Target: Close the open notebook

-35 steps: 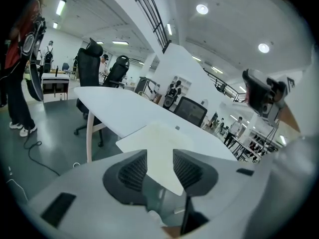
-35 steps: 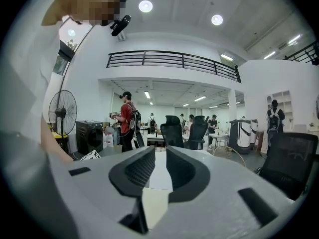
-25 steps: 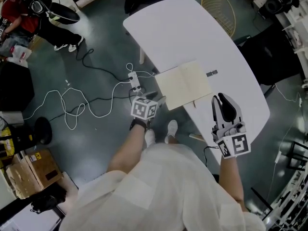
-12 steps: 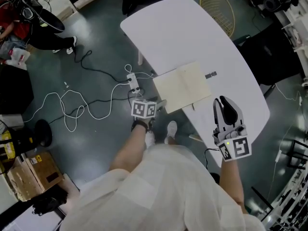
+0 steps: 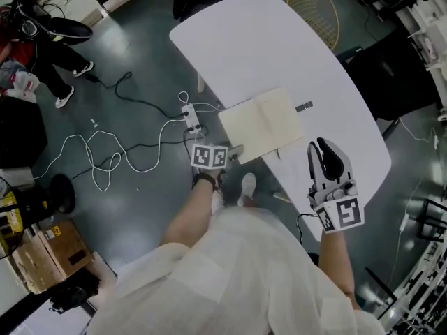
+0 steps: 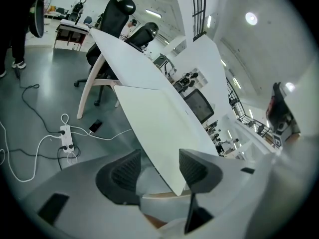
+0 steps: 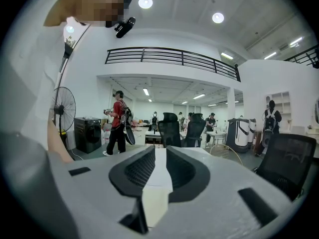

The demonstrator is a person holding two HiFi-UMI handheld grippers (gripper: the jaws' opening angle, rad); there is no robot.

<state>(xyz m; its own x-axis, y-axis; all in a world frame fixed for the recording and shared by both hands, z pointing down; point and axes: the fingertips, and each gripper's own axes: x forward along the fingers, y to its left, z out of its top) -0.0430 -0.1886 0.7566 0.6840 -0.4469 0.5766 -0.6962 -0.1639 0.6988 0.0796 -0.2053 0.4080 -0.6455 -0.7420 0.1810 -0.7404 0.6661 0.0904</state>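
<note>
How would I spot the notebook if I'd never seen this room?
Find the long white table. At its near edge, toward the person, lies the notebook, spread open. Its cream pages stand out from the white top and the small dark object beside it.

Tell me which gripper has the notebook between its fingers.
The left gripper: its fingers have just been opening, with the notebook's corner between them. The right gripper is over the table, apart from it.

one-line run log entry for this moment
notebook: open on table | left tool: jaws just opening, notebook corner between, ungripped | right tool: open, empty
</note>
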